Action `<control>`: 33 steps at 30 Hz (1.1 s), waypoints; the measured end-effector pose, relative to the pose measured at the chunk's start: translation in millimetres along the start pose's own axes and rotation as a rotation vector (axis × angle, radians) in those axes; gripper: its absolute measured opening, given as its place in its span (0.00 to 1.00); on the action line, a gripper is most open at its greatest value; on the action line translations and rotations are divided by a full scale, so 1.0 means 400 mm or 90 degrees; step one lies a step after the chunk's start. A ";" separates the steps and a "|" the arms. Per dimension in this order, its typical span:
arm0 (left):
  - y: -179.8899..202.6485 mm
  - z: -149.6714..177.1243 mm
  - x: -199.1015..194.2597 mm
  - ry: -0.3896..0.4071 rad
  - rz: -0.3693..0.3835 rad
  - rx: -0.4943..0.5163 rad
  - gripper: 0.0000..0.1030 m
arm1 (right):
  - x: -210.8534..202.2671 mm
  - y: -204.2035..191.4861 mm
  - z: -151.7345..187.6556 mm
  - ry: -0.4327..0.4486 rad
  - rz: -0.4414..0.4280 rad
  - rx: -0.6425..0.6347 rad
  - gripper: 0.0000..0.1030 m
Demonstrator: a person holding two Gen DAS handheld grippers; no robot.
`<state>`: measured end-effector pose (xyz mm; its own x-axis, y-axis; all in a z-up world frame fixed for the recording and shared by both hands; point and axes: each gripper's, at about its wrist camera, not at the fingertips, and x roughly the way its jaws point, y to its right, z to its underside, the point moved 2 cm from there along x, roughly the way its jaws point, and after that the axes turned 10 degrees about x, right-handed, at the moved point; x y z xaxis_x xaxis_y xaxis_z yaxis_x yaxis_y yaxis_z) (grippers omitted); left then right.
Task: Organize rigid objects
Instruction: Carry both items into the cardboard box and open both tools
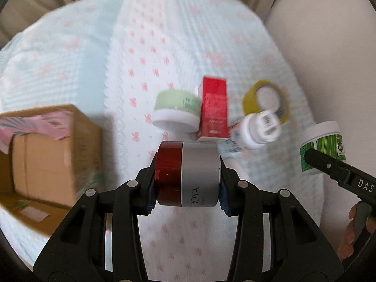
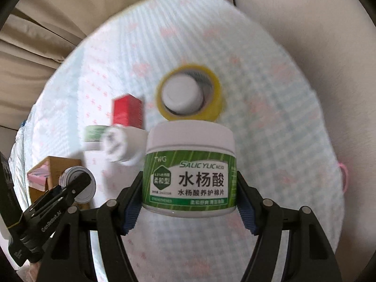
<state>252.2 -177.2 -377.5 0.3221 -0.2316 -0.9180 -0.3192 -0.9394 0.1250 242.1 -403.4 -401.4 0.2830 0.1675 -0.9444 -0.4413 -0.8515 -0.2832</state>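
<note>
My left gripper (image 1: 188, 183) is shut on a round jar with a dark red lid and silver body (image 1: 188, 164), held on its side above the cloth. My right gripper (image 2: 190, 202) is shut on an upright white jar with a green label (image 2: 190, 164), its blue pads pressing on both sides. That jar (image 1: 322, 141) also shows at the right edge of the left wrist view, behind one black finger (image 1: 326, 164). The left gripper (image 2: 70, 188) with its jar seen end-on (image 2: 78, 183) appears low on the left of the right wrist view.
On the pale cloth with pink bows (image 1: 164, 47) lie a pale green jar (image 1: 176, 110), a red box (image 1: 213, 110), a white bottle (image 1: 256, 127) and a yellow tape roll (image 1: 265, 103). An open cardboard box (image 1: 47, 152) stands at the left. Beige curtains hang behind.
</note>
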 end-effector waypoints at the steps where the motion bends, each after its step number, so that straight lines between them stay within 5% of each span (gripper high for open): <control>1: 0.004 -0.001 -0.030 0.011 -0.001 -0.001 0.37 | -0.033 -0.012 0.002 0.013 -0.005 -0.006 0.64; 8: -0.048 -0.011 -0.296 0.080 0.006 -0.028 0.37 | -0.253 -0.151 0.037 0.087 -0.044 -0.073 0.64; 16: -0.241 0.016 -0.523 0.136 -0.034 -0.047 0.37 | -0.392 -0.357 0.110 0.116 -0.105 -0.125 0.64; 25: -0.525 0.089 -0.590 0.124 -0.035 -0.055 0.37 | -0.387 -0.581 0.248 0.126 -0.118 -0.153 0.64; 33: -0.746 0.113 -0.535 0.077 -0.024 0.005 0.37 | -0.289 -0.783 0.365 0.110 -0.096 -0.114 0.64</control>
<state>238.3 164.3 -235.4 0.4387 -0.2256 -0.8699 -0.3112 -0.9462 0.0884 223.4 -83.5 -228.0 0.4821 0.2245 -0.8468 -0.2303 -0.9001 -0.3698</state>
